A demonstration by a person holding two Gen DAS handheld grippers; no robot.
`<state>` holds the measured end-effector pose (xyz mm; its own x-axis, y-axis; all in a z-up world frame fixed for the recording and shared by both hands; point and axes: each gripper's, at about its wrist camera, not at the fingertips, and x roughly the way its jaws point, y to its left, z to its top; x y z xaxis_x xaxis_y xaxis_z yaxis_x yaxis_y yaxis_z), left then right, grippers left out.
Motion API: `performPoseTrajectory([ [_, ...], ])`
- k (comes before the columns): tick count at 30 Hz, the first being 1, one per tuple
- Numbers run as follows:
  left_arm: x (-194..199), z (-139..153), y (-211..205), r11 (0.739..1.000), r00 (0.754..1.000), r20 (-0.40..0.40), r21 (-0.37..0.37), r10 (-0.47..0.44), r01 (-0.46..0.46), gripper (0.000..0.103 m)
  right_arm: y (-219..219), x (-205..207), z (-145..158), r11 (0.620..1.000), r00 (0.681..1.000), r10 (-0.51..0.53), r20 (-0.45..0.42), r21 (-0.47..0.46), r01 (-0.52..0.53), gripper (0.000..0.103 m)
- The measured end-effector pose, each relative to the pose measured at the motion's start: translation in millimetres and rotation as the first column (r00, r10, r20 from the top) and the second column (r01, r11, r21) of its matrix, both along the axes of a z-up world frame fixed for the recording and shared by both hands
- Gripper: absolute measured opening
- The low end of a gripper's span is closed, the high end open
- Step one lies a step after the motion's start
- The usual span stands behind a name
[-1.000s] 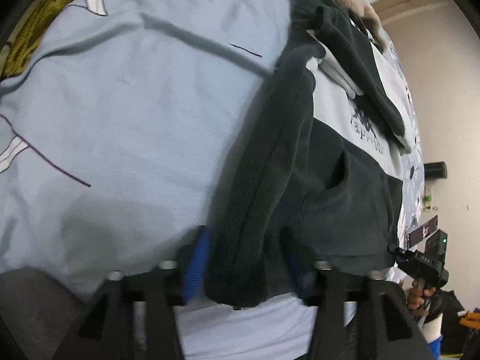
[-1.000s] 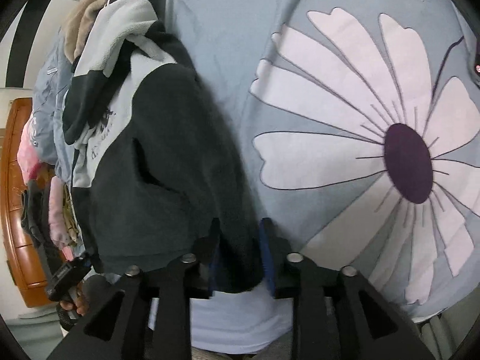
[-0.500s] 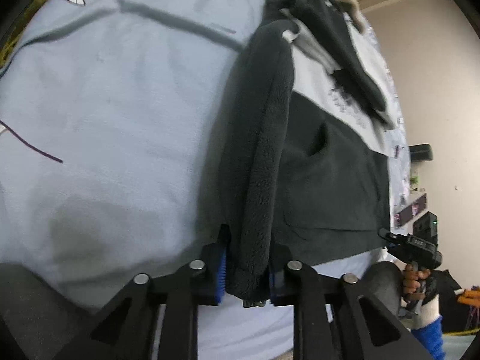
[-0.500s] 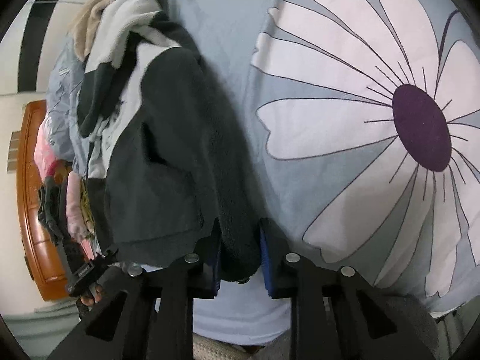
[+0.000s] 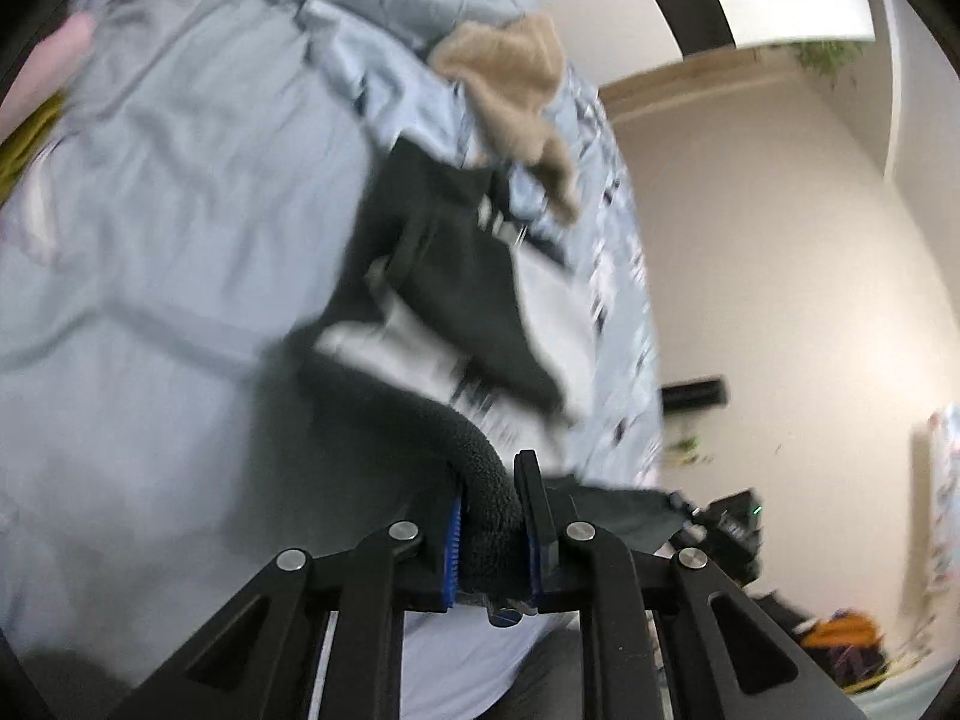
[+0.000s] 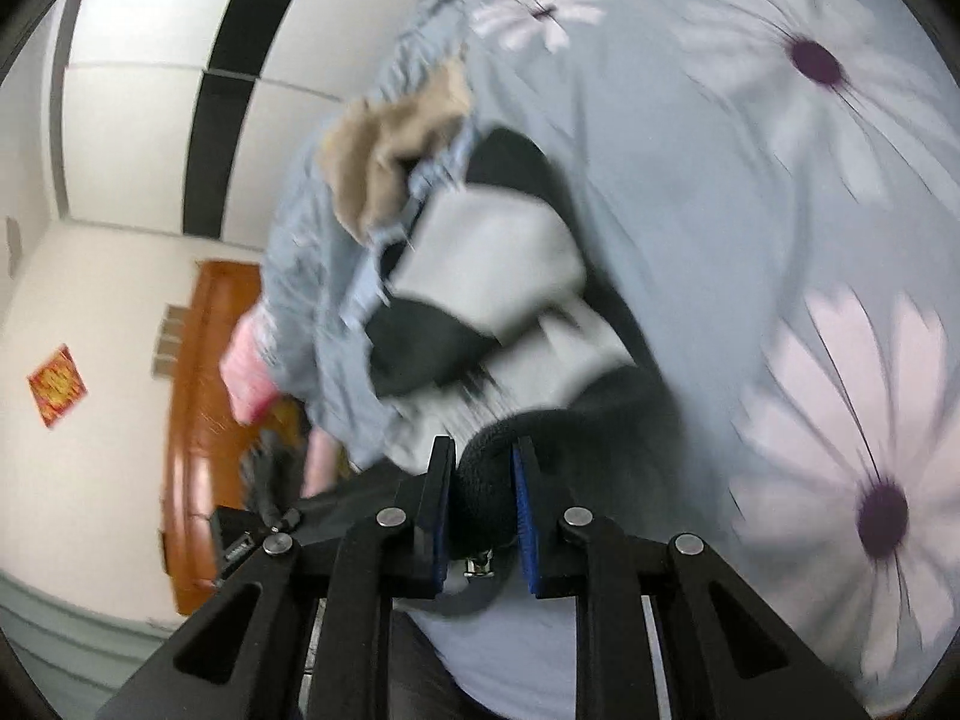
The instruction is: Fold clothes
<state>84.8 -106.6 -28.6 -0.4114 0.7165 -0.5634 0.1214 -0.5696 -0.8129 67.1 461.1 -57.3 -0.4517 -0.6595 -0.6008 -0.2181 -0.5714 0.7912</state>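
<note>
A black and white fleece jacket [image 5: 456, 300] lies on the pale blue flowered bedsheet [image 5: 168, 252]. My left gripper [image 5: 489, 516] is shut on the jacket's thick black hem and holds it lifted off the bed. In the right wrist view the jacket [image 6: 498, 276] bunches up ahead, and my right gripper [image 6: 480, 492] is shut on the other end of its black hem, also raised. The hem stretches between both grippers. The other gripper [image 5: 720, 522] shows at the right edge of the left wrist view.
A tan garment [image 5: 516, 78] and a crumpled light blue one [image 6: 324, 276] lie at the far end of the bed. A pink item [image 6: 246, 372] and a wooden headboard [image 6: 198, 396] stand at the left of the right wrist view. A beige wall [image 5: 768, 252] is beyond the bed.
Both grippers have lifted the jacket's hem up and tilted forward toward the far end of the bed; the jacket's lower part has risen and bunched. The views are motion-blurred.
</note>
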Motion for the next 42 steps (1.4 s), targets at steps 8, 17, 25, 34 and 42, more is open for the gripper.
performPoseTrajectory([
  [8, -143, -35, -8, 0.994, 0.988, 0.108, -0.010, 0.108, -0.108, 0.017, 18, -127, 6, 0.991, 0.991, -0.133, 0.025, -0.026, 0.133, 0.008],
  [17, -190, -78, 4, 0.996, 0.991, 0.100, 0.010, 0.091, -0.093, 0.055, 5, -155, -26, 0.988, 0.998, -0.024, 0.054, 0.157, 0.015, 0.009],
  [25, -155, -41, 8, 0.921, 0.985, -0.141, -0.387, -0.100, 0.038, 0.077, -17, -162, -34, 0.963, 0.997, 0.072, 0.016, 0.260, -0.073, 0.032],
  [34, -193, -64, 54, 0.778, 0.928, -0.172, -0.607, -0.330, 0.164, 0.075, -35, -174, -42, 0.954, 0.991, 0.128, -0.030, 0.279, -0.115, 0.035],
  [42, -189, -66, 73, 0.771, 0.901, -0.213, -0.611, -0.378, 0.179, 0.031, -24, -162, -17, 0.966, 0.985, 0.081, -0.153, 0.254, -0.040, 0.035],
])
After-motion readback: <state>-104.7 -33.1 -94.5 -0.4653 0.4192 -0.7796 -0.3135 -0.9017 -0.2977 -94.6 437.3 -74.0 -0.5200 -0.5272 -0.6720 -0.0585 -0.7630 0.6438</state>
